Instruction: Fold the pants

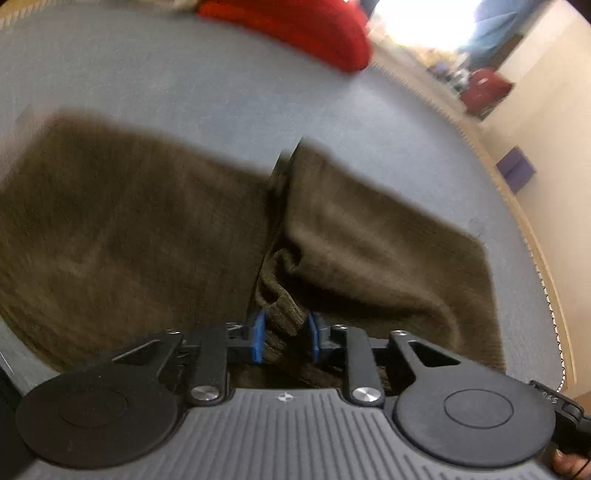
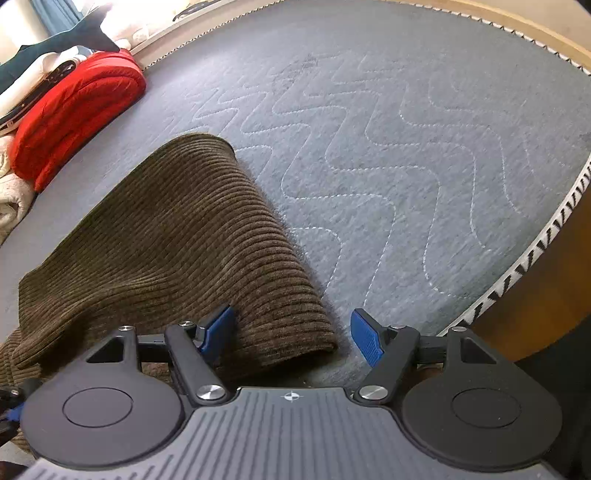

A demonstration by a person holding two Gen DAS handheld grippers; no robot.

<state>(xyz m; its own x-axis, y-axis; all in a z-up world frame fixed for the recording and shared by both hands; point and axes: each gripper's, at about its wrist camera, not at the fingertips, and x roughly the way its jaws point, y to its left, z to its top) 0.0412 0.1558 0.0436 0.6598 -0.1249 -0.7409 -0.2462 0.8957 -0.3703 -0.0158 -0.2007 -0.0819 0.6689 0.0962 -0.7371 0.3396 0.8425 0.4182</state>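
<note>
Brown corduroy pants (image 1: 129, 229) lie spread on a grey quilted mattress (image 1: 184, 81). My left gripper (image 1: 285, 334) is shut on a bunched ribbed fold of the pants, and its blue pads (image 1: 258, 332) press the cloth from both sides. In the right wrist view one folded leg of the pants (image 2: 207, 240) runs from the far middle toward me. My right gripper (image 2: 291, 334) stands open over its near hem corner. The left blue pad (image 2: 218, 326) sits against the cloth; the right one hangs over bare mattress (image 2: 406, 147).
A folded red garment (image 2: 74, 110) lies at the mattress's far edge, also seen as the red garment (image 1: 295, 26), with cream and dark teal cloth (image 2: 55, 48) behind it. A zigzag trim (image 2: 535, 254) marks the mattress edge. A purple box (image 1: 515, 171) sits on the floor.
</note>
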